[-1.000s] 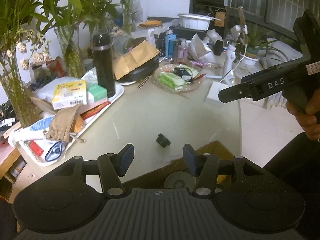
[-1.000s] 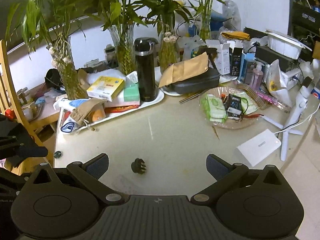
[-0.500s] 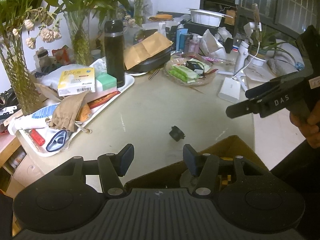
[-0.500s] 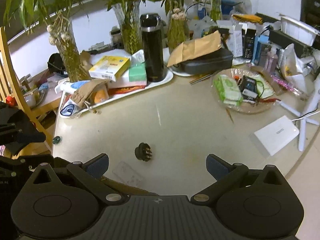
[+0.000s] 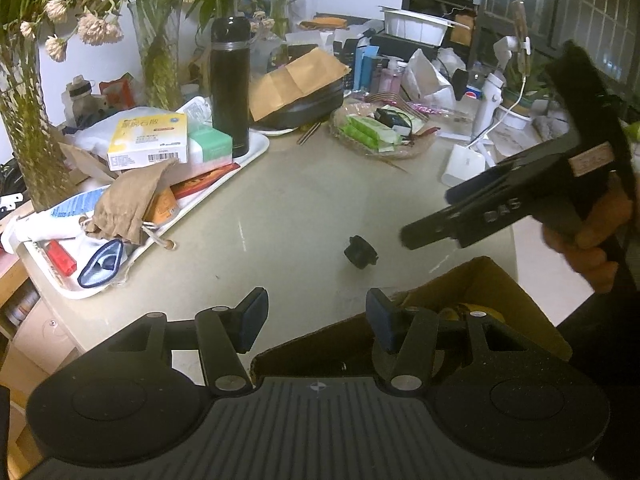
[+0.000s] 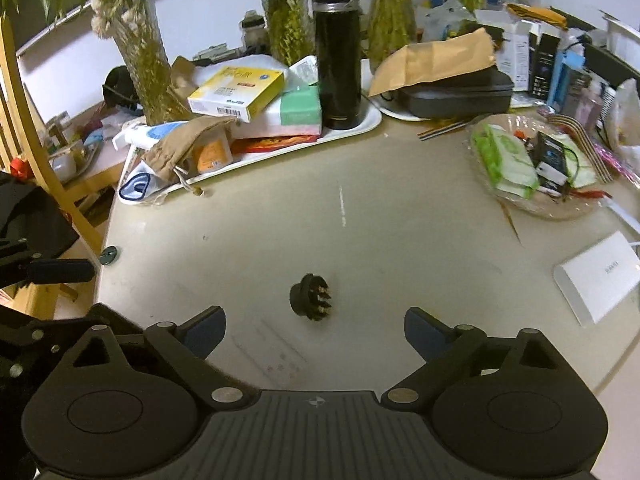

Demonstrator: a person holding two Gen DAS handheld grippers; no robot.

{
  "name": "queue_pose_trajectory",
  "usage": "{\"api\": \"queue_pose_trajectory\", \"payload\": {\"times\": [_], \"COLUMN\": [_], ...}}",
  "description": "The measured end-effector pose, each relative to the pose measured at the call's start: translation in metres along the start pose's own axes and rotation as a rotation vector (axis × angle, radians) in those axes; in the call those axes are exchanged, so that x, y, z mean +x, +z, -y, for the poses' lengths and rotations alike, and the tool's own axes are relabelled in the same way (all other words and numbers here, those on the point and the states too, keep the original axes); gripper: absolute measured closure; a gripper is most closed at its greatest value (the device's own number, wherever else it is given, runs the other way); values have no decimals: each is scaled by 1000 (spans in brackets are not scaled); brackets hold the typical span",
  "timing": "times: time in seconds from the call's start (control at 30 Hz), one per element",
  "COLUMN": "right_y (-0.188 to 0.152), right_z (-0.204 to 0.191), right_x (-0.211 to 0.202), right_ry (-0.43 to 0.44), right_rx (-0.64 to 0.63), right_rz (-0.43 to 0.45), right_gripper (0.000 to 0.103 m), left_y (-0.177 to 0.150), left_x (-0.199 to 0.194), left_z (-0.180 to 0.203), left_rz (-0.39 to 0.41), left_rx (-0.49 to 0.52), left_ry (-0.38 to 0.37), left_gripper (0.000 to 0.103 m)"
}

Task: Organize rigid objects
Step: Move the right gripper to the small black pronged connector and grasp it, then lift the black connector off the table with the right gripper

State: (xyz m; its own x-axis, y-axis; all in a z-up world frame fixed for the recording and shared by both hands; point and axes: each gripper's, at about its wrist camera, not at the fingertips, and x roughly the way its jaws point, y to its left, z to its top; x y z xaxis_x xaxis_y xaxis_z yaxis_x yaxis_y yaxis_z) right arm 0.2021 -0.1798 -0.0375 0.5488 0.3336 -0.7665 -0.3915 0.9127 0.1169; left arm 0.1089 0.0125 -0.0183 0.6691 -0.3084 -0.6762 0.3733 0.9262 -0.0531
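Observation:
A small black round part with short metal bristles lies alone on the beige table, near its front edge. My right gripper hovers just short of it. Its jaws are wide and closing, the part sits slightly ahead of the fingertips, and nothing touches the pads. In the left wrist view the same part lies left of the right gripper, which a hand holds. My left gripper is open and empty over the edge of an open cardboard box.
A white tray at the back left holds boxes, a brown pouch and a black flask. Glass vases with plants stand behind it. A clear dish of packets and a white box lie at the right. A wooden chair stands at the left.
My right gripper has come down and forward toward the black part, and its jaws have narrowed a little. The left gripper has sunk slightly over the box.

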Motion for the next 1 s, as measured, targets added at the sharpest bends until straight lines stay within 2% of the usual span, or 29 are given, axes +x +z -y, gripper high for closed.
{"api": "queue_pose_trajectory", "payload": {"times": [0.23,0.3,0.47,0.57,0.73,0.83,0.93,1.0], "right_y": [11,13,16,17,17,16,14,14], "right_z": [-12,-15,-18,-18,-19,-18,-18,-18], "right_x": [38,50,72,82,95,101,104,104], "right_ry": [-10,-23,-57,-82,-126,-132,-126,-132], "right_rx": [-35,-47,-61,-71,-78,-66,-60,-58], "right_rz": [-45,-65,-98,-122,-152,-164,-179,-181], "right_gripper": [14,20,25,34,41,51,70,73], "left_y": [-2,-2,-3,-3,-2,-2,-2,-2], "left_x": [3,3,2,4,5,6,6,7], "left_z": [-3,-3,-4,-6,-6,-5,-5,-5], "left_rz": [-8,-9,-5,-7,-8,-10,-11,-13], "left_rx": [-19,-22,-29,-38,-41,-40,-40,-41], "left_ry": [-3,-4,-4,-5,-6,-7,-6,-4], "left_gripper": [50,50,50,50,50,50,50,50]}}
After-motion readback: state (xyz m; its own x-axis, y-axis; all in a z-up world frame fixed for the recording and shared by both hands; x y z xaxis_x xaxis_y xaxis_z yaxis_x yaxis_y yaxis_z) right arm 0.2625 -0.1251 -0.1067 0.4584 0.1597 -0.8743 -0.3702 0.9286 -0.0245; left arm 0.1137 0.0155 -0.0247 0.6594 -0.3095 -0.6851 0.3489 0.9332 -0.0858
